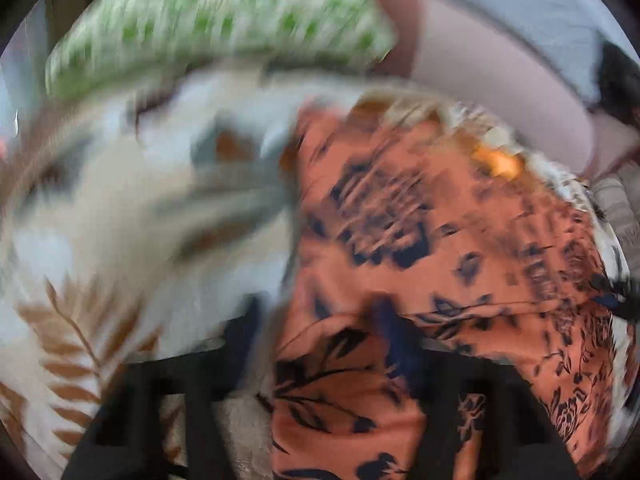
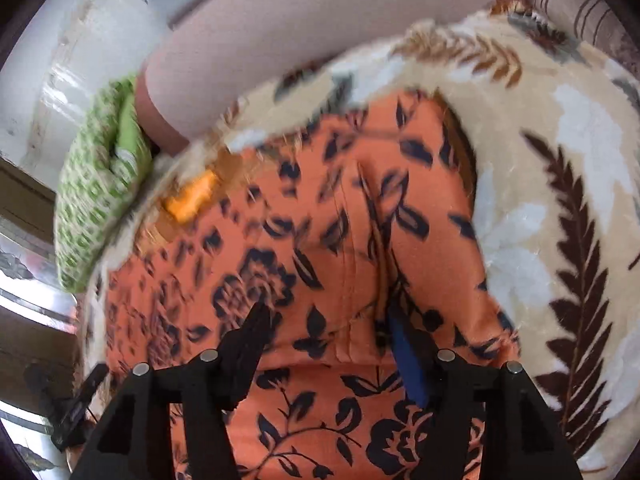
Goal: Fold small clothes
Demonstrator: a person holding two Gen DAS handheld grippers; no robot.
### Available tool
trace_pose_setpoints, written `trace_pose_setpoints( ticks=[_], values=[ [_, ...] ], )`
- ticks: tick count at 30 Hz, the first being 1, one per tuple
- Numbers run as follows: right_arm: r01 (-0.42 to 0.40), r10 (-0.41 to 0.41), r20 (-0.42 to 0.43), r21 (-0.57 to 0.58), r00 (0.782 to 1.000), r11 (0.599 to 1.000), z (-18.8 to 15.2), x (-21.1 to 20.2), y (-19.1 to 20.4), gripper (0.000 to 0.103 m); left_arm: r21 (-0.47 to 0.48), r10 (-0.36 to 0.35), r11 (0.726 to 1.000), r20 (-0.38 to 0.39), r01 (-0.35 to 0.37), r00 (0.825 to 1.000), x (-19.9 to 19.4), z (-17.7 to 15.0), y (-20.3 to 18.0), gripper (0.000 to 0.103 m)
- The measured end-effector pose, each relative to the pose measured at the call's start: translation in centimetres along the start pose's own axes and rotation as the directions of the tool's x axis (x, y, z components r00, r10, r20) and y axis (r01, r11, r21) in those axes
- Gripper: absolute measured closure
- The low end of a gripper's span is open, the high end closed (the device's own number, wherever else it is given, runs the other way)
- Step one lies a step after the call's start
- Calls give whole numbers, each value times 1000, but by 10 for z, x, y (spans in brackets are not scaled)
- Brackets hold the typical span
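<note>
Leaf-print blanket (image 2: 560, 184) blurs leftward; orange garment (image 2: 320, 220) hides its middle.

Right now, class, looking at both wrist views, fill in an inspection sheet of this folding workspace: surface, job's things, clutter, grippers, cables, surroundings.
Surface: plush cream blanket with brown fern-leaf print, covering the work area.
Job's things: orange garment with dark navy floral print, spread on the blanket, creased down the middle.
Clutter: green-and-white patterned cloth at the blanket's edge; small orange tag-like patch, blurred.
Grippers: right gripper open over the garment; left gripper blurred, fabric between its fingers.
Cables: nothing seen.
Surroundings: pale pink padded surface beyond the blanket.
</note>
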State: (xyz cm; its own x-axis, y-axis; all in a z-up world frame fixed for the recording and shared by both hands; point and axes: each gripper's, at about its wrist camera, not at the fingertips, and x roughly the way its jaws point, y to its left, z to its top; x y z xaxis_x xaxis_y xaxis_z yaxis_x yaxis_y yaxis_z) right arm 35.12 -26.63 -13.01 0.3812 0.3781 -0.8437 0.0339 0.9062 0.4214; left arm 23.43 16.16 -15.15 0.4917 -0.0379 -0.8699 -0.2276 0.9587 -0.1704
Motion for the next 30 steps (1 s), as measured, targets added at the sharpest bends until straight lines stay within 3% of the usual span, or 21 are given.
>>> trace_pose_setpoints(
  ticks=[2,4,6,8,11,14,16,18,19,20,22,24,25,26,28,30],
  values=[
    [46,-46,11,-1,999,999,0,-3,-2,67,-6,18,1000,22,-18,1000,-7,2,2,57],
    [73,-73,24,7,997,997,1,-9,-6,67,-18,51,999,34,-50,998,-14,1,3,57],
    [107,-106,46,-14,993,994,3,-17,-6,59,-59,43,997,63,-39,997,-26,2,6,56],
    [82,-80,114,-12,990,997,5,-33,-2,35,-69,46,997,117,-38,992,-35,7,6,55],
    [-77,87,163,-67,983,995,13,-43,26,33,-10,-21,1000,200,24,980,-47,20,-14,45],
    [-235,243,96,-91,965,968,22,-21,43,29,66,-89,995,196,77,977,-39,27,-39,43],
    [-269,270,22,-26,963,963,28,13,35,29,54,-11,999,114,5,993,-9,32,-42,42],
    [-237,240,-25,94,970,967,28,40,12,31,41,135,990,33,-137,990,20,32,-32,38],
    [-288,288,26,143,957,947,28,34,5,31,-5,134,991,38,-134,990,21,30,-20,36],
    [-290,287,46,137,957,947,28,25,8,30,-39,124,992,64,-121,990,16,30,-14,36],
    [-288,283,83,51,956,956,29,11,21,28,-58,190,981,110,-185,976,8,31,-12,34],
    [-321,319,76,9,945,947,35,16,27,25,-43,167,986,115,-163,979,10,32,-14,30],
    [-309,307,69,15,949,951,37,24,25,21,-29,147,989,76,-146,986,19,33,-15,29],
    [-241,239,34,52,970,969,40,41,18,20,-23,141,990,48,-140,989,26,32,-13,26],
    [-277,270,69,131,960,952,42,41,8,21,-7,171,985,71,-171,983,18,34,-11,26],
    [-271,264,89,81,960,959,38,18,20,20,-36,173,985,114,-170,978,2,35,-5,26]
  ],
)
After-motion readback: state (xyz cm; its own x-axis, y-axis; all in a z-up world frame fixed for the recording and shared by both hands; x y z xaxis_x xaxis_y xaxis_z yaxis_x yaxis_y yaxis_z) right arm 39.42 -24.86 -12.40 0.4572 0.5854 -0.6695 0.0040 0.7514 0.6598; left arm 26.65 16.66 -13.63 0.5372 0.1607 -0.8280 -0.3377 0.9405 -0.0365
